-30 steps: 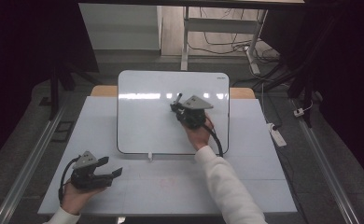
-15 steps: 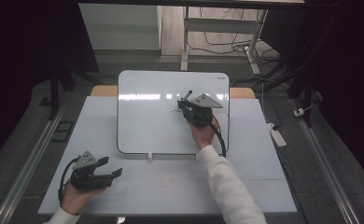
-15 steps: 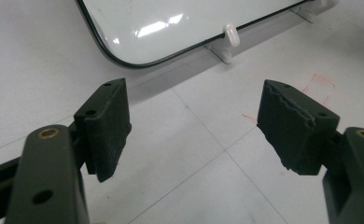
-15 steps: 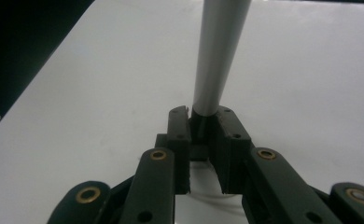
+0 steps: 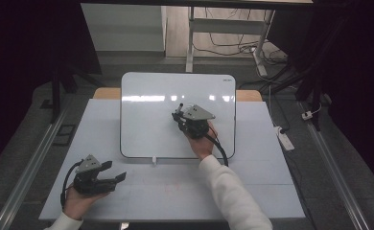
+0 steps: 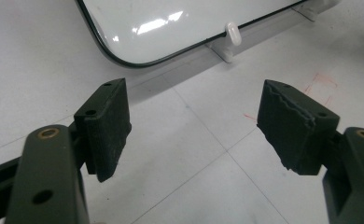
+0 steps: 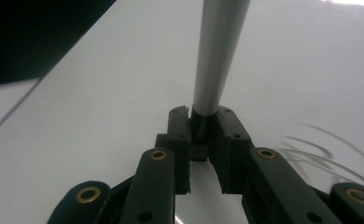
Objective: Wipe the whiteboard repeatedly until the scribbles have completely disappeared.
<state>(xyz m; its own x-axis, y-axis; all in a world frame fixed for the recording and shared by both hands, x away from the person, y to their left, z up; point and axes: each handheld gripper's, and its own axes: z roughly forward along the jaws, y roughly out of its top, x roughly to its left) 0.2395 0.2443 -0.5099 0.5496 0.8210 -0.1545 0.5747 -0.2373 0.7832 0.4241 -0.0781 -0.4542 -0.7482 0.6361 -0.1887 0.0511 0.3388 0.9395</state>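
— Where's the pen [image 7: 216, 56]?
— Over the whiteboard [image 5: 146, 120], two o'clock of its centre; right gripper [image 5: 181, 116] clamped on its tail.
— Handling?
— Light, stiff, probably slick; grip low. Left gripper [image 5: 115, 171] idle at seven o'clock, jaws apart.

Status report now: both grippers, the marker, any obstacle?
Right gripper shut on marker, over whiteboard. Left gripper open, empty, above table. No obstacle seen.

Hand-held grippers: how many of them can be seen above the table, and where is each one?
2. The left hand-held gripper lies low at the table's near left, jaws apart. The right hand-held gripper is over the whiteboard, shut on a marker.
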